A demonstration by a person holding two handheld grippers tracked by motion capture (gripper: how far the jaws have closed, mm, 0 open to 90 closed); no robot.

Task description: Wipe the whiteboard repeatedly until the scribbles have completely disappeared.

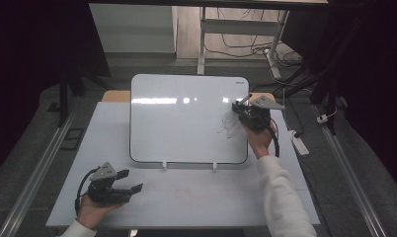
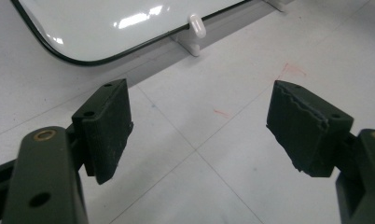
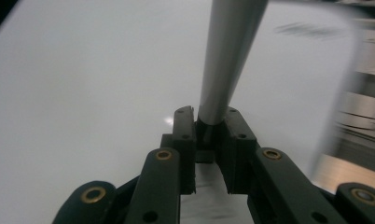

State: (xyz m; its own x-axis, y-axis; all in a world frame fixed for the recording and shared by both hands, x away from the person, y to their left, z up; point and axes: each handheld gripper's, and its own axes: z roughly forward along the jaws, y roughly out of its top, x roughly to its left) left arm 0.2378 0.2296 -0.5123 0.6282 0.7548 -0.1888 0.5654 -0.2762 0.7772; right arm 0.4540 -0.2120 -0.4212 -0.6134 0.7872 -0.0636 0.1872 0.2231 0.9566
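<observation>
A marker (image 3: 230,60) is pinched between the jaws of the right gripper (image 3: 208,123), its grey barrel running up and away from them toward the whiteboard (image 1: 186,118). In the high view the right gripper (image 1: 251,114) is held at the board's right edge, beside a patch of dark scribbles (image 1: 231,124), so writing or drawing is judged to be the work in hand. The board is propped at a slant on small white clips (image 2: 197,25) along its lower edge, presumably so that its face is turned toward the person. The left gripper (image 1: 130,181) is rested low on the counter (image 1: 196,197) near the front left corner, well apart from the board; its jaws are spread wide with nothing between them (image 2: 199,130), and it is judged to be parked out of the way.

The marker's tip is cut off at the top of the right gripper view, so contact with the board cannot be confirmed. The right side of that view is blurred. What the scribbles form cannot be made out. Faint reddish marks (image 2: 293,71) on the counter are too pale to read.
</observation>
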